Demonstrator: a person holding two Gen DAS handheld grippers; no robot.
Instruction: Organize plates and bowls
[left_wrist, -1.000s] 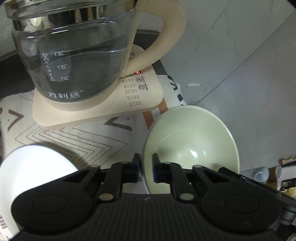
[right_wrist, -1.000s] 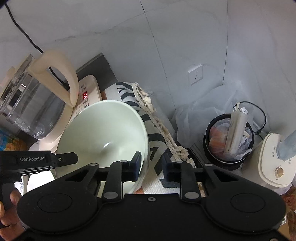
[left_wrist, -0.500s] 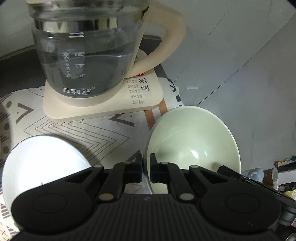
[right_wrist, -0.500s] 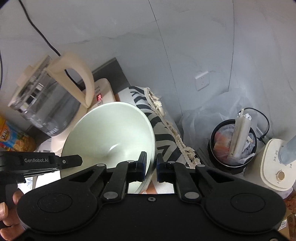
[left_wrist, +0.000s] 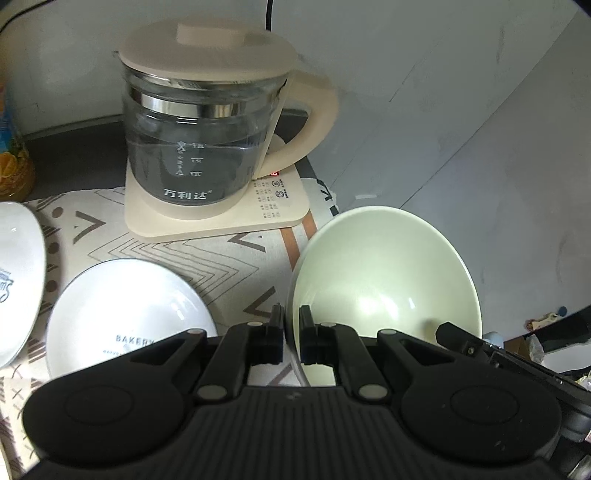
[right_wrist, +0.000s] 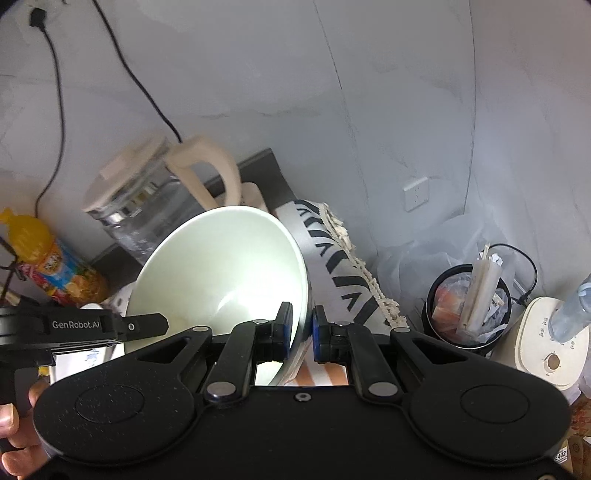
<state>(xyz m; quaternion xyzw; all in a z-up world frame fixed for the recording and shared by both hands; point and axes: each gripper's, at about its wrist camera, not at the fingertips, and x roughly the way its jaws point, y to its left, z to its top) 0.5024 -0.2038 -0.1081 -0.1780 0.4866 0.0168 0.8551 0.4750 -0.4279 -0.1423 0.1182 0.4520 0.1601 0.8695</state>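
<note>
Fingers (left_wrist: 275, 334) of both grippers pinching green bowl (left_wrist: 384, 273) rim (tilted, opening sideways)

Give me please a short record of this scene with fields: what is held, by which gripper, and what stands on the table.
held item: green bowl, tilted, off the cloth
left gripper: shut on the bowl's rim
right gripper: shut on the opposite rim
on the cloth: two white plates, one with "BAKERY" print
behind: glass kettle on its cream base, lid on
surface: patterned tablecloth
far left: orange drink bottle
</note>
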